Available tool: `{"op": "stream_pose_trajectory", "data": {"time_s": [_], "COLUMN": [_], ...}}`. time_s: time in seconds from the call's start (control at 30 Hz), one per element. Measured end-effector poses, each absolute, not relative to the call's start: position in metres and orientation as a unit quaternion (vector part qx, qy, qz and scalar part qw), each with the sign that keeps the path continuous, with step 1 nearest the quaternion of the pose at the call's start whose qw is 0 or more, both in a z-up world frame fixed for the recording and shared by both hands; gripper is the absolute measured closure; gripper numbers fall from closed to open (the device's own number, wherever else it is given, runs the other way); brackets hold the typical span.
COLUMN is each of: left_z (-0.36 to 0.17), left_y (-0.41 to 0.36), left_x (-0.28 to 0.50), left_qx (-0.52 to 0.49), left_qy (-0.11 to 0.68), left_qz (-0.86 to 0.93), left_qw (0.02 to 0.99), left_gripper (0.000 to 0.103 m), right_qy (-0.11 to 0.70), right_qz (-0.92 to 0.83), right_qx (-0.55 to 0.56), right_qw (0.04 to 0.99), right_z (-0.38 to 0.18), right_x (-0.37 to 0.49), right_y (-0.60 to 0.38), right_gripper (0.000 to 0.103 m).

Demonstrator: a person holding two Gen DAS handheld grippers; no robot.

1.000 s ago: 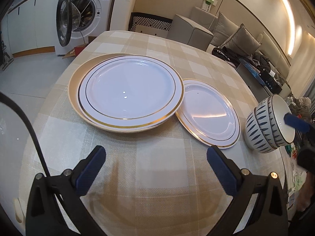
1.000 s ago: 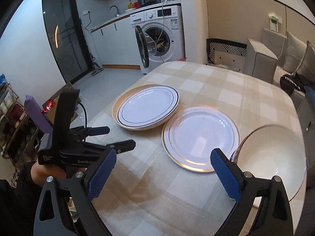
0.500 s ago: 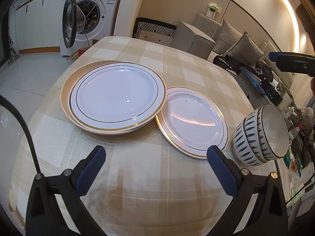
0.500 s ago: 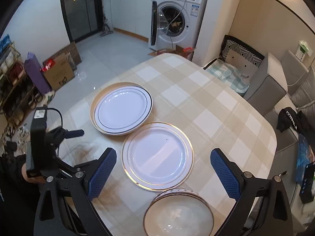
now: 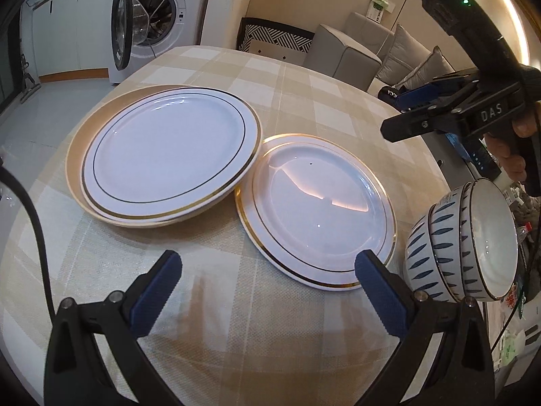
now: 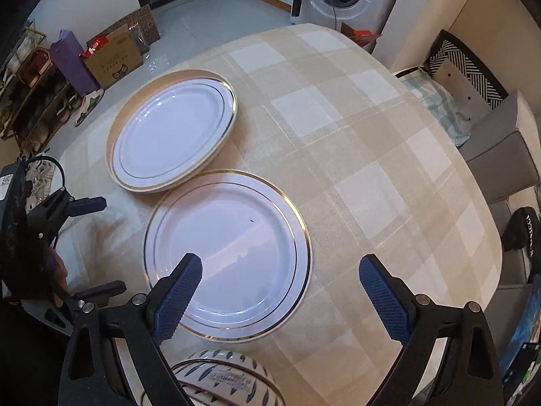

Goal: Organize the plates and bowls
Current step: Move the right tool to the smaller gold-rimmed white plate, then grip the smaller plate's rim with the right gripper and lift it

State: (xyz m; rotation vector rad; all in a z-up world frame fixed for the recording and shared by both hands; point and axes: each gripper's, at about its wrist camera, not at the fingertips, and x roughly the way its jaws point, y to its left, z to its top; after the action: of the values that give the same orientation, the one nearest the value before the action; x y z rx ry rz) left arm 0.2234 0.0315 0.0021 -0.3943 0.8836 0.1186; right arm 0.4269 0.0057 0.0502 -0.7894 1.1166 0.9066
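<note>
A white gold-rimmed plate (image 5: 169,149) (image 6: 174,137) lies on a larger tan plate (image 5: 76,155) at the table's left. Beside it, a second gold-rimmed plate (image 5: 314,209) (image 6: 230,253) lies flat, its edge tucked under the first. Stacked blue-patterned bowls (image 5: 466,247) (image 6: 223,384) stand at the right table edge. My left gripper (image 5: 270,291) is open, low over the near tablecloth, holding nothing. My right gripper (image 6: 280,297) is open and empty, high above the second plate and bowls; it also shows in the left wrist view as the right gripper (image 5: 419,108), held by a hand.
The table (image 6: 355,142) has a beige checked cloth. A washing machine (image 5: 159,17) with its door open stands beyond the far edge. Grey sofa seats (image 5: 341,57) and cushions lie to the right. Boxes and a shoe rack (image 6: 30,88) are on the floor left.
My right gripper has risen and tilted down, now looking over the second plate with the bowls below it. My left gripper pulled back slightly, so the plates look farther and the bowls more in view.
</note>
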Motion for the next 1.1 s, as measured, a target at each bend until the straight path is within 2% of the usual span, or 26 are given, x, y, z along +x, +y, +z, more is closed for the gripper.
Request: {"op": "stream_pose_trajectory", "data": {"time_s": [0.13, 0.27, 0.33, 0.67, 0.8, 0.93, 1.03, 1.1], "left_z": [-0.008, -0.016, -0.018, -0.018, -0.017, -0.016, -0.016, -0.015], "left_y": [0.026, 0.022, 0.019, 0.009, 0.007, 0.005, 0.009, 0.009], "left_x": [0.231, 0.235, 0.237, 0.242, 0.244, 0.244, 0.244, 0.244], "left_qx": [-0.184, -0.187, -0.189, -0.172, -0.177, -0.178, -0.190, -0.187], "left_qy": [0.438, 0.447, 0.450, 0.449, 0.448, 0.447, 0.446, 0.448], "left_qz": [0.057, 0.052, 0.049, 0.029, 0.009, 0.007, 0.007, 0.004], "left_qw": [0.878, 0.873, 0.871, 0.877, 0.876, 0.877, 0.875, 0.874], "left_gripper": [0.002, 0.003, 0.009, 0.019, 0.030, 0.030, 0.041, 0.043], "right_qy": [0.517, 0.538, 0.544, 0.554, 0.550, 0.550, 0.559, 0.560], "right_qz": [0.396, 0.402, 0.403, 0.416, 0.428, 0.436, 0.434, 0.431], "right_qx": [-0.371, -0.370, -0.373, -0.371, -0.368, -0.372, -0.356, -0.356], "right_qw": [0.662, 0.642, 0.634, 0.619, 0.615, 0.607, 0.610, 0.611], "right_z": [0.016, -0.009, -0.019, -0.041, -0.042, -0.043, -0.042, -0.042], "right_x": [0.443, 0.452, 0.454, 0.457, 0.452, 0.450, 0.457, 0.457], "right_y": [0.008, 0.007, 0.006, 0.001, 0.003, 0.000, -0.004, -0.006], "right_gripper": [0.019, 0.024, 0.025, 0.039, 0.041, 0.045, 0.050, 0.050]}}
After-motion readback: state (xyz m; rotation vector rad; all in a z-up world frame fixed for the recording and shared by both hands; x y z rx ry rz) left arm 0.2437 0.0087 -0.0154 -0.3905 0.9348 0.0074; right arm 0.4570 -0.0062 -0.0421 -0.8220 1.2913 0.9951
